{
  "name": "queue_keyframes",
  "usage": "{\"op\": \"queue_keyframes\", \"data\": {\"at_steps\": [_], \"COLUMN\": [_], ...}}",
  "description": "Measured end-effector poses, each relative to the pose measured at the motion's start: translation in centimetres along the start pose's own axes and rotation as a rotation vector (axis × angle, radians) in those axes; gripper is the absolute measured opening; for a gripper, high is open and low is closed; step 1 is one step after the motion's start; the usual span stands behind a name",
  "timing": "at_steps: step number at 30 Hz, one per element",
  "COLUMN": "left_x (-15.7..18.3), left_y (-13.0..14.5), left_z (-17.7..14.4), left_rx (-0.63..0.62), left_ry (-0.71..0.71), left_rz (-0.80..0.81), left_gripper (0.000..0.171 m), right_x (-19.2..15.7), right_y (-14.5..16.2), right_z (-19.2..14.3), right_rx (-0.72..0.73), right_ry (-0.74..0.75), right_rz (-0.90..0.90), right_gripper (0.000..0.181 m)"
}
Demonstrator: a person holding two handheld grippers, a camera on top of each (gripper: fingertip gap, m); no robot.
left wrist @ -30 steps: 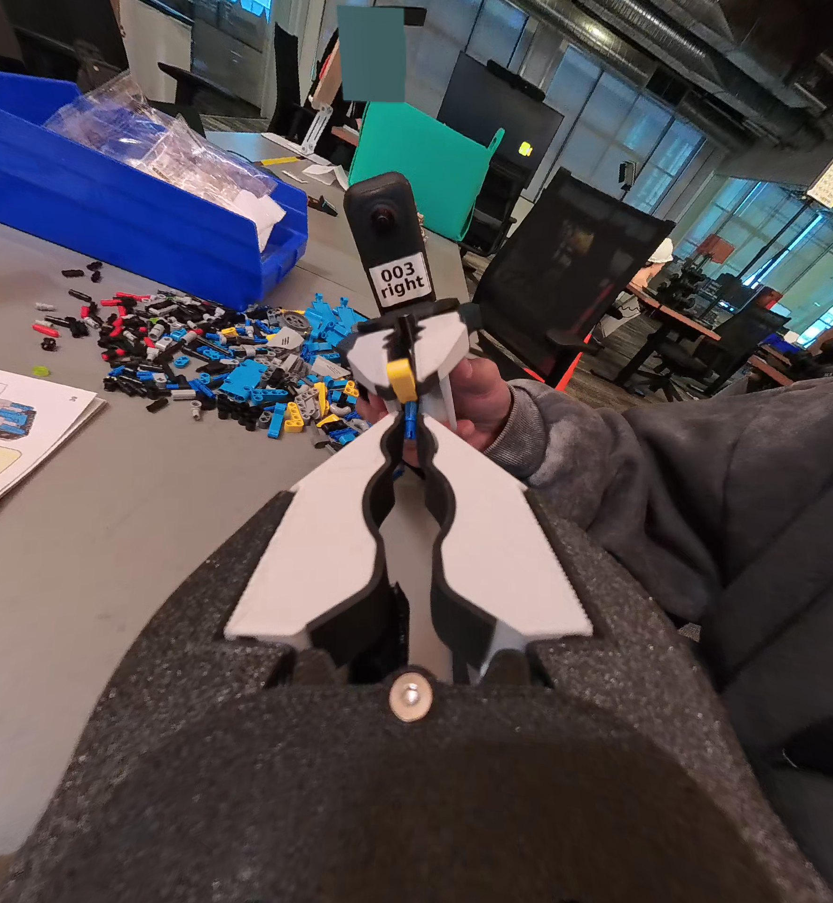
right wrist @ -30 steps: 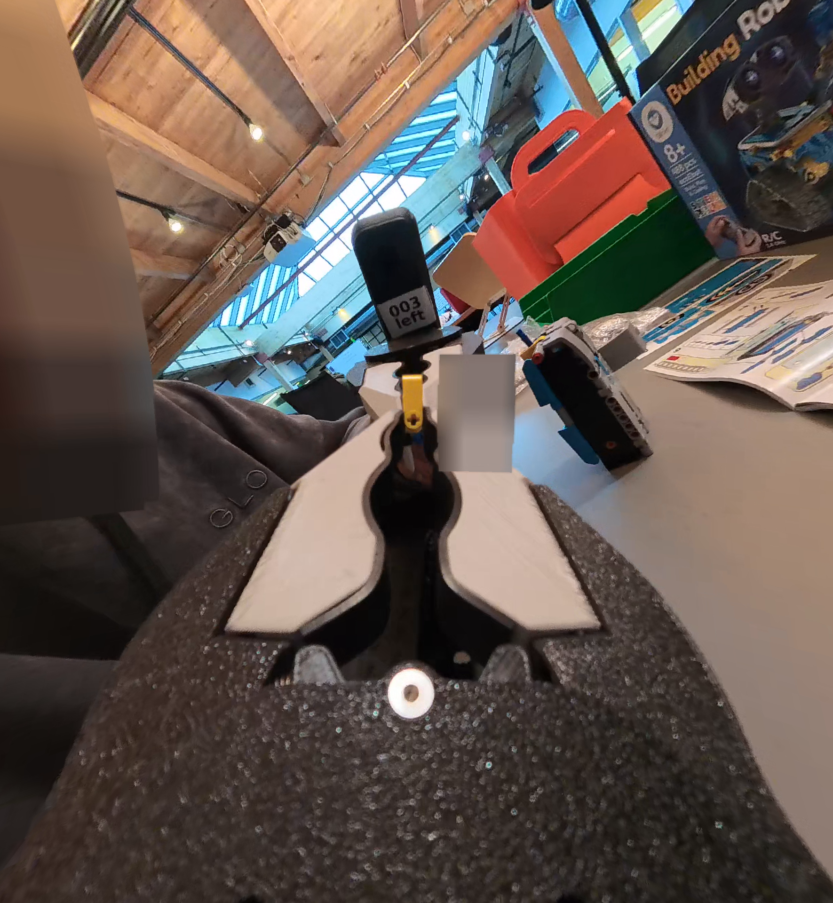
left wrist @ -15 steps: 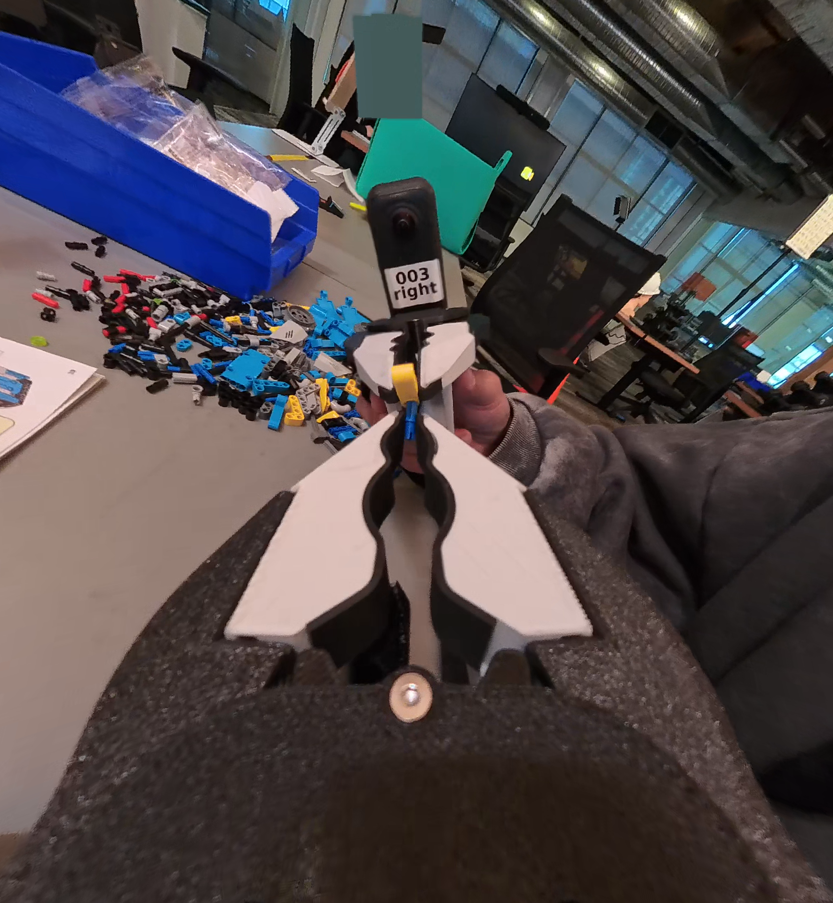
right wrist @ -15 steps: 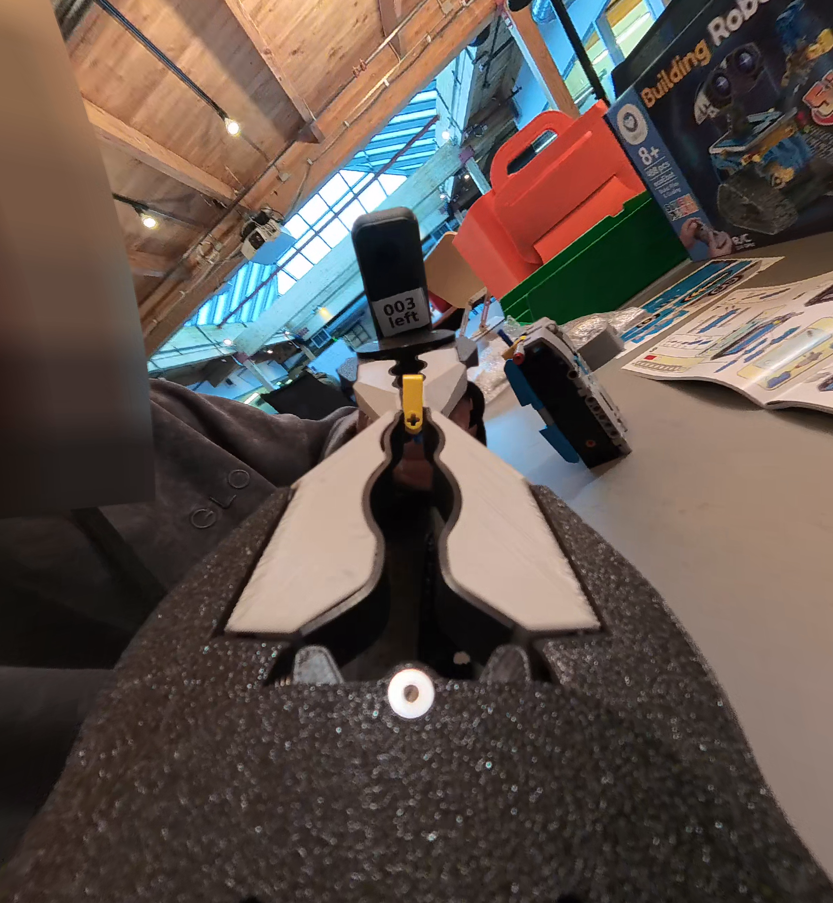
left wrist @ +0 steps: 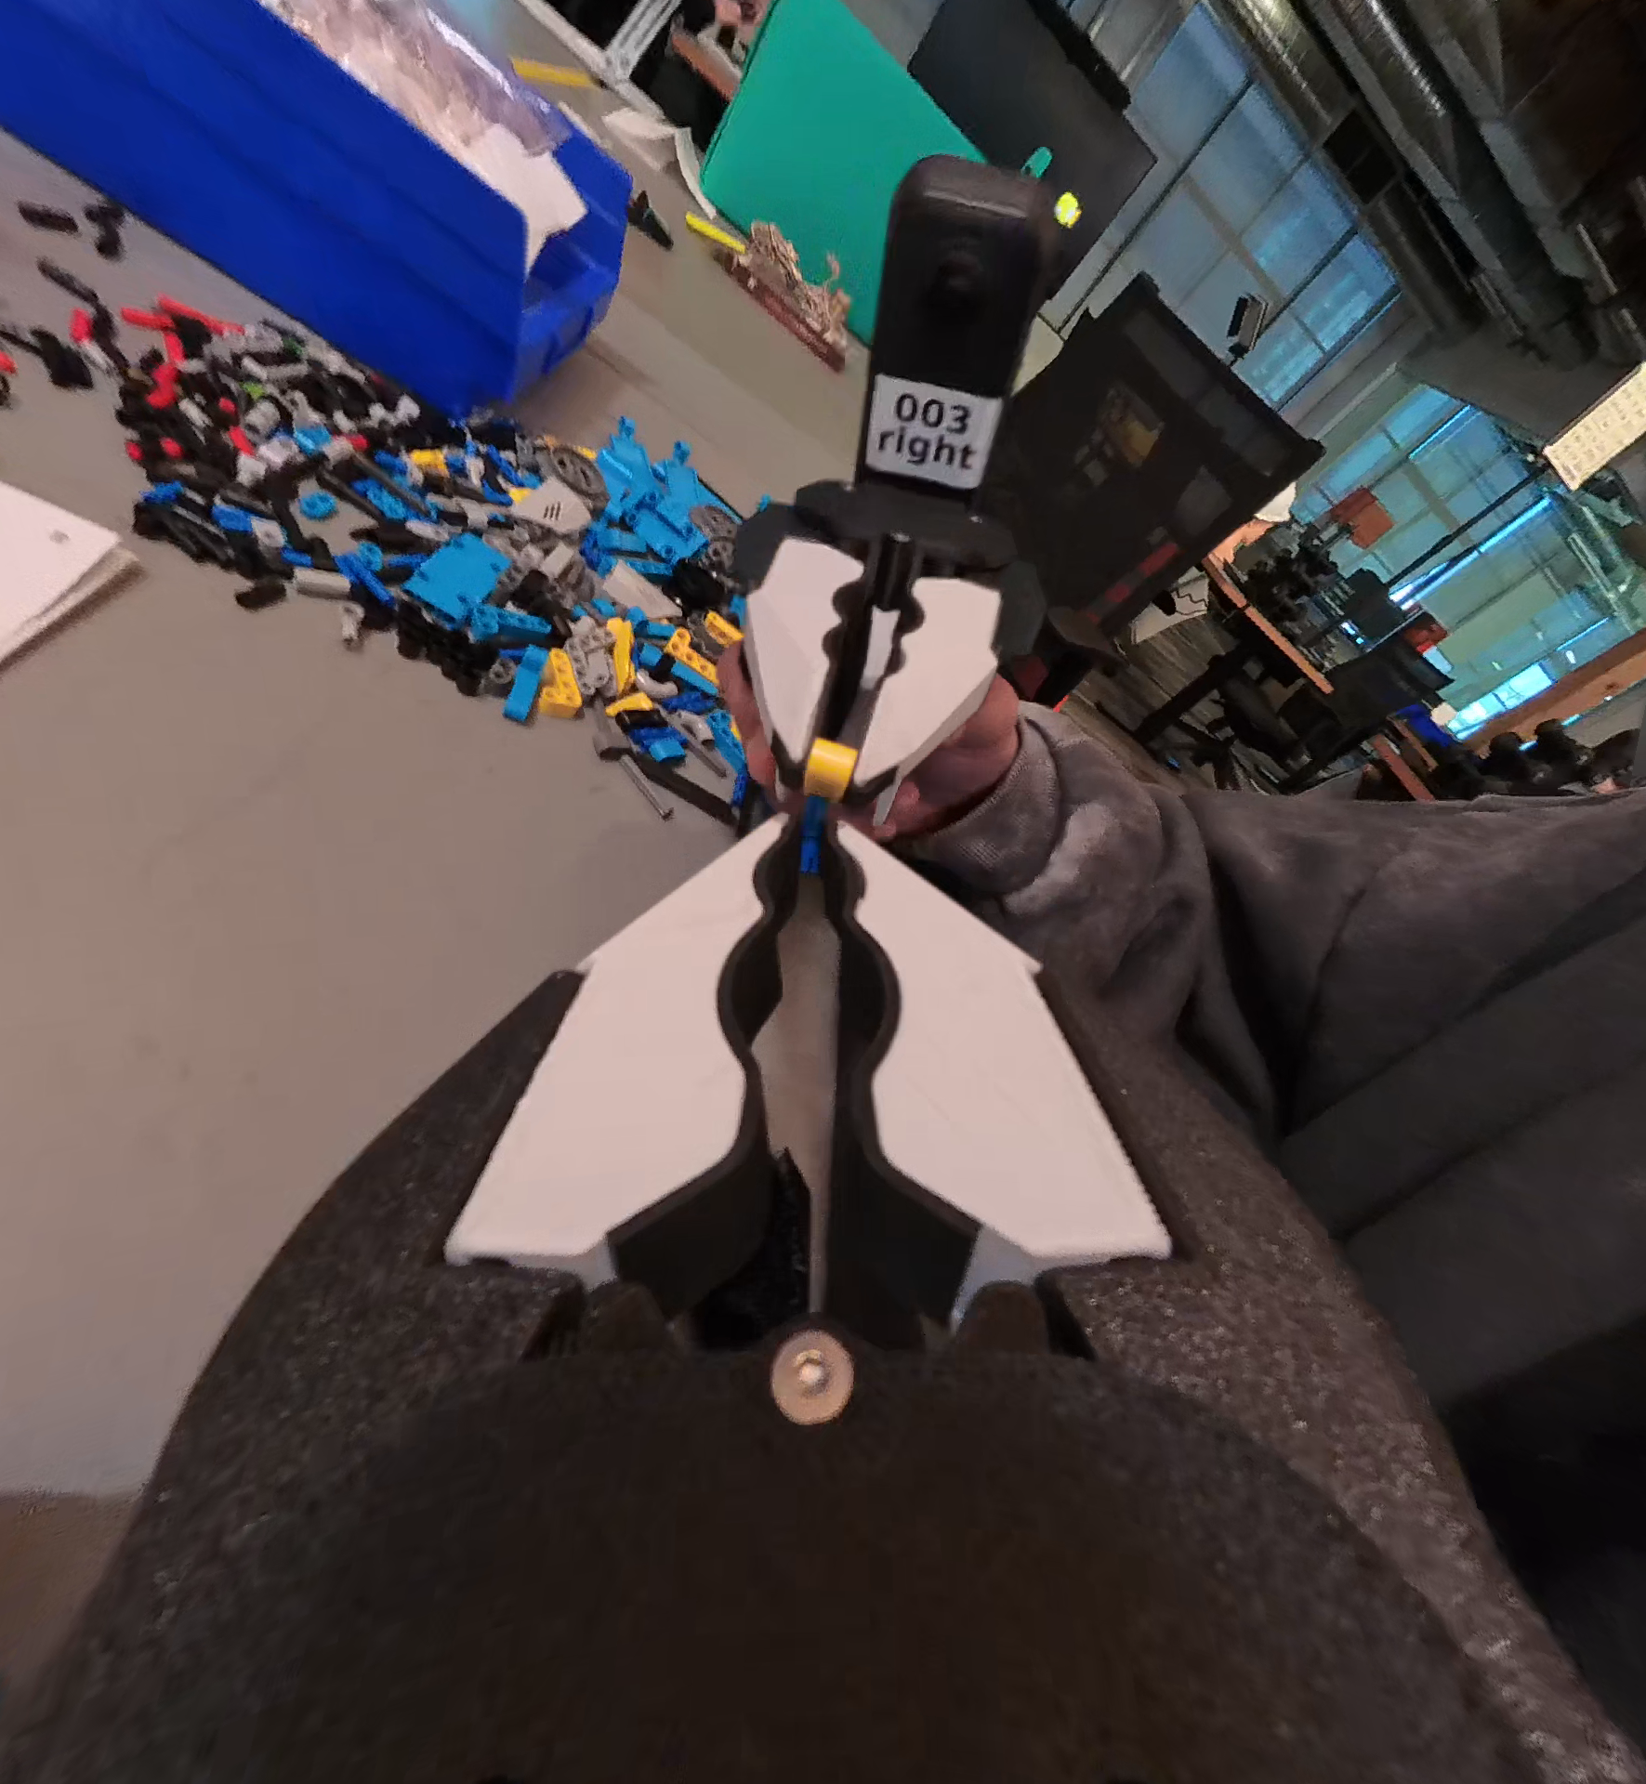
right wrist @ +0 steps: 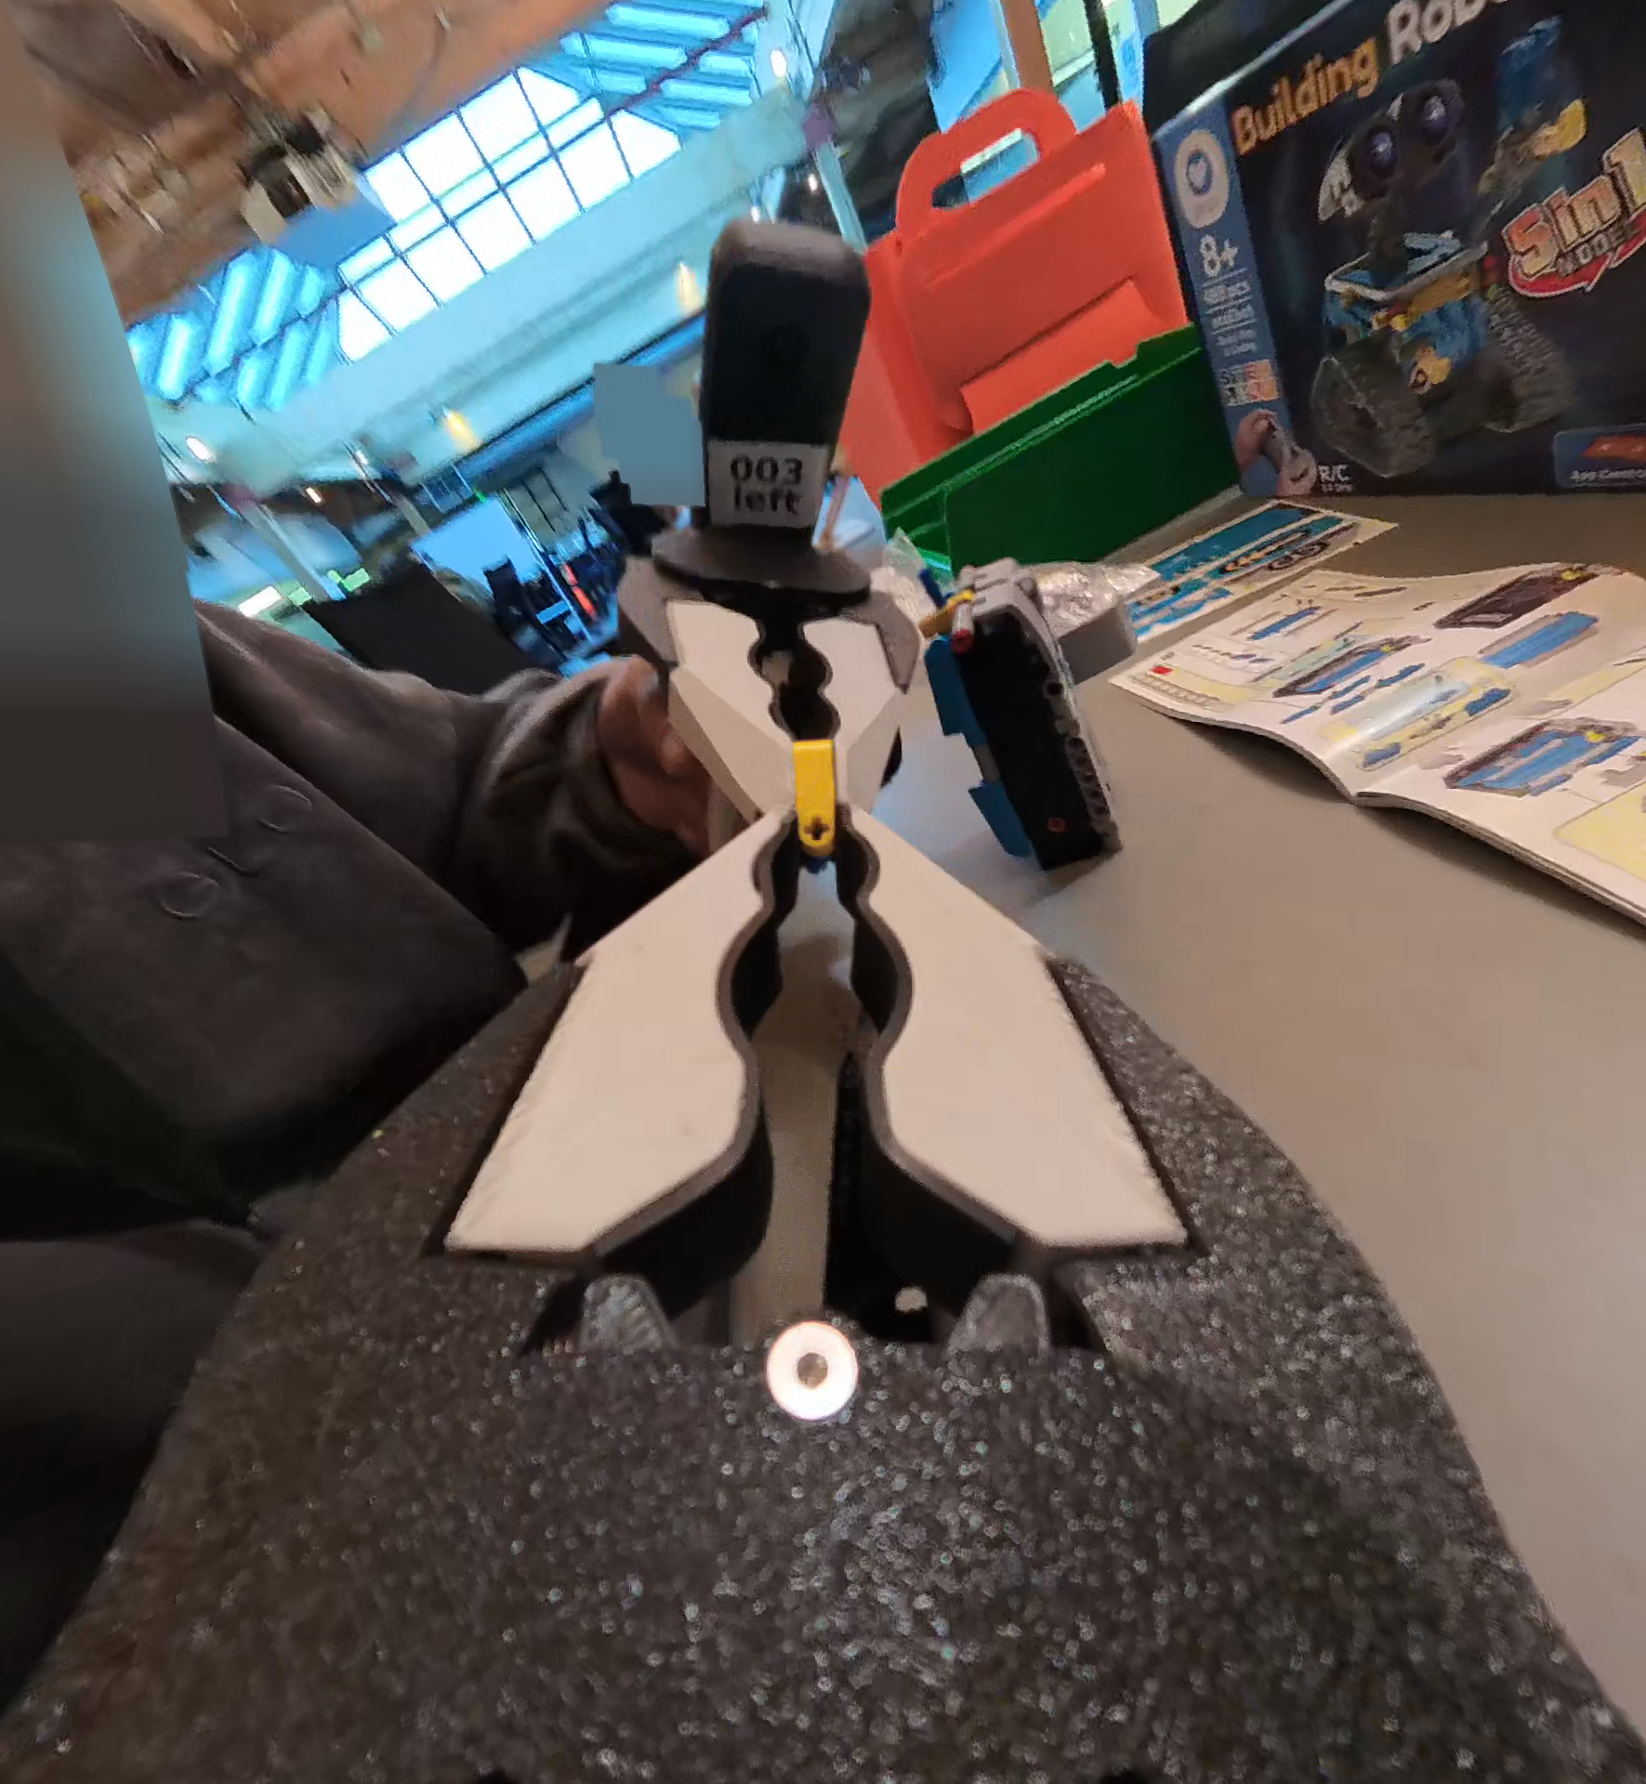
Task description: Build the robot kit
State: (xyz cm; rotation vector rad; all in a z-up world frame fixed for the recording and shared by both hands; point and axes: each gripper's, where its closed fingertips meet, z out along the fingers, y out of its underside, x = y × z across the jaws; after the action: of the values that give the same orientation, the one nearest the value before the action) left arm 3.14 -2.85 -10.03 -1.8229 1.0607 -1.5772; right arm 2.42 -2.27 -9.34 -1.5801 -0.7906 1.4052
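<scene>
Facing each other tip to tip above the grey table [left wrist: 220, 917], the two grippers are clenched: a small blue pin [left wrist: 809, 842] is pinched by the left gripper [left wrist: 807, 838], a yellow connector [right wrist: 813, 787] by the right gripper [right wrist: 813, 832]. Loose bricks [left wrist: 432, 570] are piled far left, before a blue bin [left wrist: 317, 193]. An instruction booklet [right wrist: 1437, 705] is seen at right.

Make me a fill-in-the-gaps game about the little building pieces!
1. The right gripper is shut on a small ___ piece.
2. The left gripper pinches a tiny ___ pin.
3. The carry case behind the green box is ___.

Missing words: yellow, blue, orange.
</scene>
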Motion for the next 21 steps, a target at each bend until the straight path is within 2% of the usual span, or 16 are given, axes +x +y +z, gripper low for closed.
{"op": "queue_keyframes", "data": {"at_steps": [3, 7, 14, 21], "left_x": [0.1, 0.7, 2.2, 1.9], "left_y": [0.9, 0.7, 0.9, 1.1], "left_z": [-0.2, -0.4, -0.3, -0.4], "left_rx": [-0.054, -0.047, -0.062, -0.079], "left_ry": [0.036, 0.066, 0.108, 0.077], "left_rz": [-0.048, -0.038, 0.043, 0.06], "left_gripper": [0.002, 0.001, 0.0, 0.001], "right_x": [-0.2, -0.6, -2.2, -2.1], "right_y": [1.0, 0.7, 0.5, 0.7], "right_z": [0.4, 0.5, 0.6, 0.4], "right_rx": [-0.065, -0.042, -0.003, -0.022], "right_ry": [0.001, -0.042, -0.288, -0.28], "right_rz": [-0.037, -0.009, 0.29, 0.292], "right_gripper": [0.007, 0.007, 0.006, 0.006]}}
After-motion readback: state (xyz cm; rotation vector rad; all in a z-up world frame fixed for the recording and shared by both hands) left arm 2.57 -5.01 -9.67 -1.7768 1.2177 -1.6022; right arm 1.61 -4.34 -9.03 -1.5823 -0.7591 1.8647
